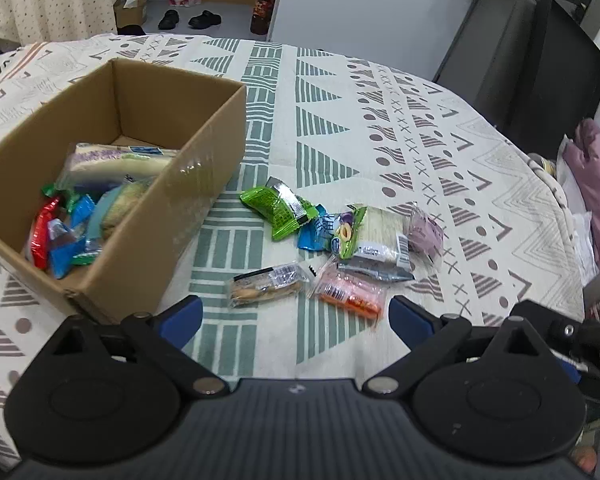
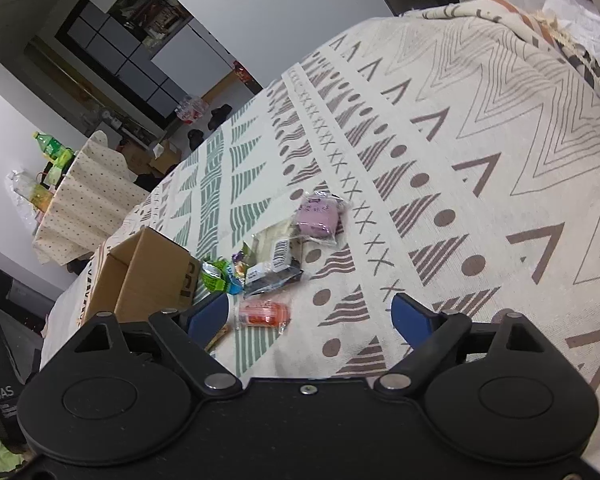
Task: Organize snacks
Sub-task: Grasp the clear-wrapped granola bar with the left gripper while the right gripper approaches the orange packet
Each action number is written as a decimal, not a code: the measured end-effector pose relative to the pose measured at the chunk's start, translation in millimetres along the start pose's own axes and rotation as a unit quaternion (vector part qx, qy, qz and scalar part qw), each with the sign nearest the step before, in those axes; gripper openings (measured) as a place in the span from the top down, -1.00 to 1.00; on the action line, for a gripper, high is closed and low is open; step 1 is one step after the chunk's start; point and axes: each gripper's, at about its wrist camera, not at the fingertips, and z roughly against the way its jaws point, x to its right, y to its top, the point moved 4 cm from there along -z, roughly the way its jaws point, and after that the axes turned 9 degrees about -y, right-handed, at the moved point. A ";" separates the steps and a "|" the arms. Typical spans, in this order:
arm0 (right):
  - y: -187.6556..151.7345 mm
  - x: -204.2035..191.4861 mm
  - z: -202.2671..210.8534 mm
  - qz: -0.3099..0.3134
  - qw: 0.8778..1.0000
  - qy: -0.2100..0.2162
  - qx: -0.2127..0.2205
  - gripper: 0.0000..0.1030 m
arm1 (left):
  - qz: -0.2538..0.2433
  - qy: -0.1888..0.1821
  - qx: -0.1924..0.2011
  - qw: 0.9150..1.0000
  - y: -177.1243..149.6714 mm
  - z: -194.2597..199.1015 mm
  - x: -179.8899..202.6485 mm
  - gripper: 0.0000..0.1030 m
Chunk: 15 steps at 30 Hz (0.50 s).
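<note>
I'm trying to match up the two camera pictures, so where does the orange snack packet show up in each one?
Left wrist view: the orange packet lies low and centre-right, just ahead of the open left gripper.
Right wrist view: it lies left of centre, beside the left finger of the open right gripper.
Shared landmark: the cardboard box, left of the packet in both.
</note>
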 end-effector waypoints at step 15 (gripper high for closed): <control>7.0 -9.9 -47.1 0.022 0.999 -0.003 -0.035 -0.49 | 0.039 0.034 0.028 0.998 -3.7 -35.7 -8.0 -0.92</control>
